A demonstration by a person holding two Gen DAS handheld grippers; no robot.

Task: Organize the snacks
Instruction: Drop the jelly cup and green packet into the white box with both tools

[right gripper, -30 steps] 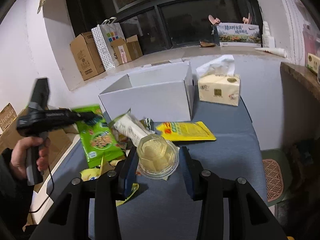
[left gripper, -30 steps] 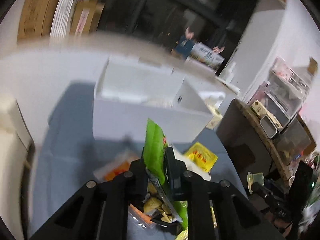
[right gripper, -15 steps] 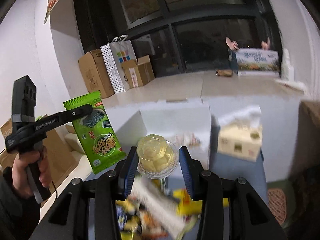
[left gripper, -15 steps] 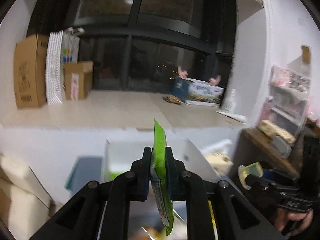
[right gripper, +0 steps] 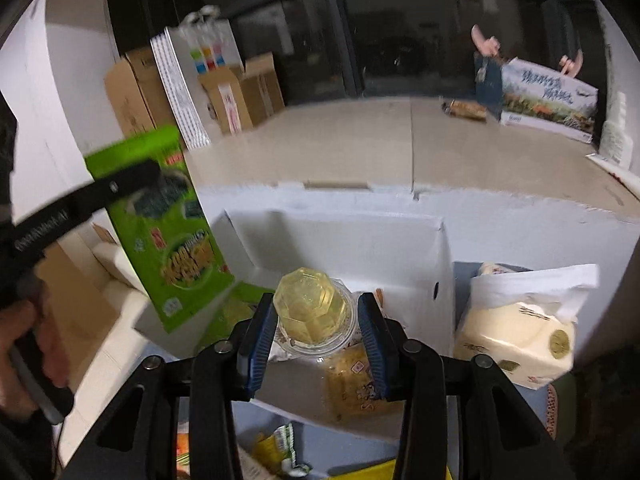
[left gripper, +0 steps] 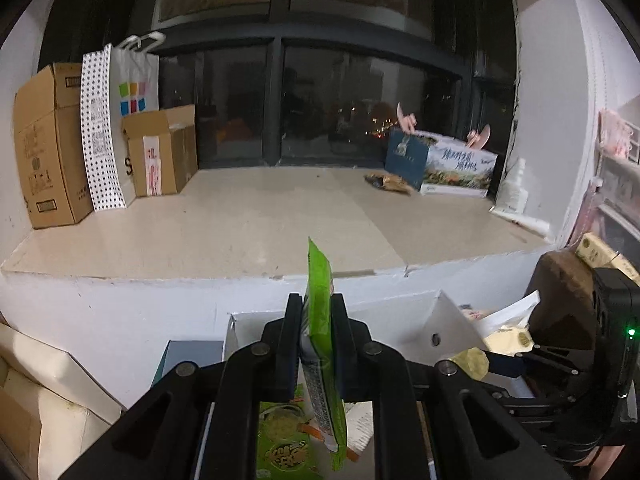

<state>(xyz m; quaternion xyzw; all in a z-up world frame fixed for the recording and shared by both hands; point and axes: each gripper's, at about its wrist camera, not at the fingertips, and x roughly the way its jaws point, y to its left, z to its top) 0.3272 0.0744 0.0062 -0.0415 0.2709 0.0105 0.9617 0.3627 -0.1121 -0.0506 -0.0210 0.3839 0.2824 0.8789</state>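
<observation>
Both snacks now over white box (right gripper: 400,248); contents mostly hidden.

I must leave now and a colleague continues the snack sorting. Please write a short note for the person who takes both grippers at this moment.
Left gripper: shut on the green seaweed packet, held above the white box.
Right gripper: shut on the clear jelly cup, also over the box.
Box: open, beside the tissue pack; a green packet already lies inside.
Done: both snacks are lifted and brought to the box.
Left: lower and release both into the box, then fetch the snacks that lie on the blue surface in front of it.
</observation>
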